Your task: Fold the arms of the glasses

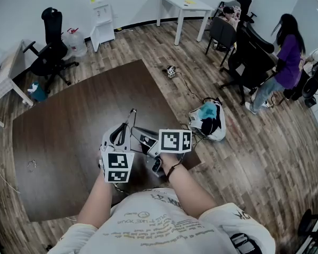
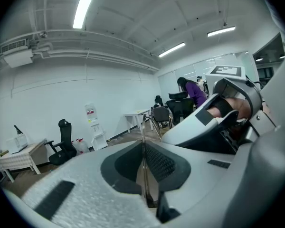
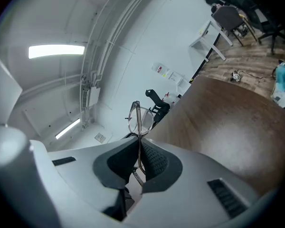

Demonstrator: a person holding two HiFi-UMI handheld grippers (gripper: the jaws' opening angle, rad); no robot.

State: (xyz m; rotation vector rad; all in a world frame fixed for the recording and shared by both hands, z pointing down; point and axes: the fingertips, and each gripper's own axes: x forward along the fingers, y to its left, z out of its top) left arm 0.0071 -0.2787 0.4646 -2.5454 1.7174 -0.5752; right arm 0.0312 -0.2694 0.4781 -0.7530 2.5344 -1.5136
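Glasses [image 1: 132, 115] are held in the air between the two tools, above the near part of the dark brown desk [image 1: 69, 136], clear of its top. From the head view they are little more than a thin wire sticking up where the left tool [image 1: 124, 131] and the right tool [image 1: 139, 135] meet, so neither the lenses nor the grip can be made out there.

The right gripper view fills that in. The right tool [image 3: 140, 151] has its jaws drawn almost together, pinching a slim metal part of the glasses [image 3: 137, 120] between the ribbed pads. Just beyond the tips a round lens in a thin rim stands edge-on to the camera. The desk [image 3: 228, 127] fills the right side of that view, tilted steeply.

The left gripper view shows no lens. The left tool [image 2: 143, 151] is likewise nearly closed, clamped on a thin upright strip of the glasses [image 2: 143, 129] that rises past its tips. Only this view shows the right tool [image 2: 213, 122] from outside, close at the right, with a hand behind it.

Only the head view shows the floor: a bag [image 1: 208, 119] lies just past the desk's right corner, a black office chair [image 1: 52, 46] stands at the far left, and a person in purple [image 1: 288, 57] is well apart at the right.
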